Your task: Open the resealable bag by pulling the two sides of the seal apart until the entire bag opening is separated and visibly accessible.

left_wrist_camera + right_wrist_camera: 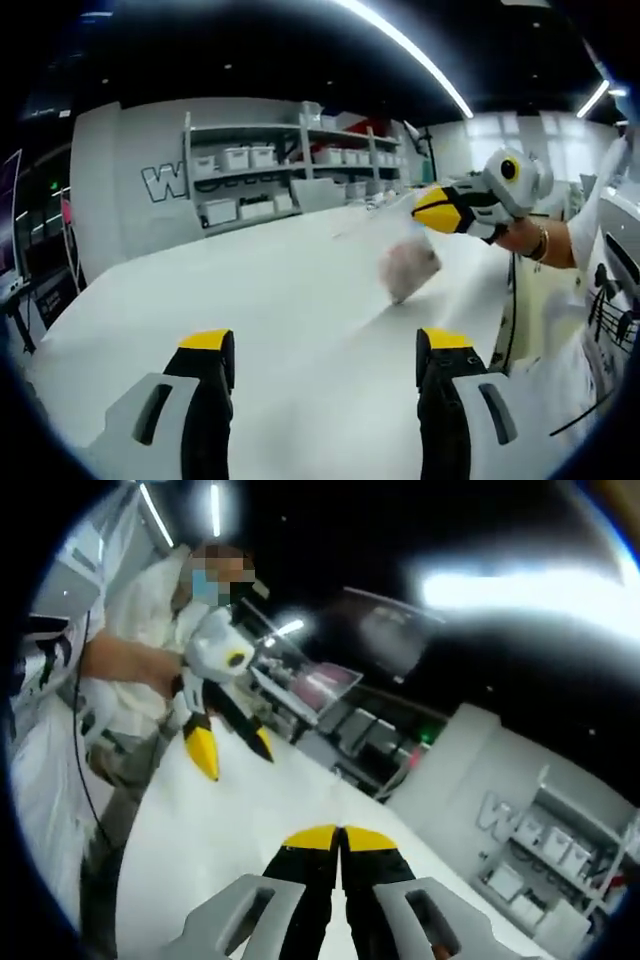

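Left gripper jaws wide apart, nothing between — hovering over white table. Right gripper jaws pressed together; in the left gripper view, clamped on top edge of resealable bag. Bag blurred, hanging above table with pinkish contents. Shelving behind.

Large white table, surface matte, running toward the far wall; grey wall behind it bearing a large white letter W (further lettering hidden by shelving); metal shelving unit against that wall, stocked with white storage bins on several tiers; dark ceiling crossed by long white strip lights; bright window area at the far right corner; dark furniture at the left edge, details unclear.
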The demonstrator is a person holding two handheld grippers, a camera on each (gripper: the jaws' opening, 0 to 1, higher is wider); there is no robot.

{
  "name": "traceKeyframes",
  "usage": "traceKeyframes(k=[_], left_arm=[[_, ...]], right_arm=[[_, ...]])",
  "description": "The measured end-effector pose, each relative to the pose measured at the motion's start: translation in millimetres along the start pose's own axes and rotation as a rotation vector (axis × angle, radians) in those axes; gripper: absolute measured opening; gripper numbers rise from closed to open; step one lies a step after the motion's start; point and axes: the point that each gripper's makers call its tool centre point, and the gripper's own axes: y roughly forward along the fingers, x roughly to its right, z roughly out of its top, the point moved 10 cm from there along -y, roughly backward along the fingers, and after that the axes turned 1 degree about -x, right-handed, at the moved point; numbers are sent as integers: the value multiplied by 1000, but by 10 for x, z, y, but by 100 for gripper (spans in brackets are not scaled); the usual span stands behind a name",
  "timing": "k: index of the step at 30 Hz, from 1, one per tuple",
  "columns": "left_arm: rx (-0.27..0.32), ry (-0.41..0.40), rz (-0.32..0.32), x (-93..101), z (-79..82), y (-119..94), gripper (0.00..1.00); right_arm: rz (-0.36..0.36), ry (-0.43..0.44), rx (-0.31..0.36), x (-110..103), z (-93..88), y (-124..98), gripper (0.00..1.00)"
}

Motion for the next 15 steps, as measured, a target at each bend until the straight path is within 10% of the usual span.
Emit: traceKeyframes(k=[15], left_arm=[[11, 52, 3, 79, -30, -158, 64]], right_arm=[[139, -4, 35, -384, 75, 172, 0]])
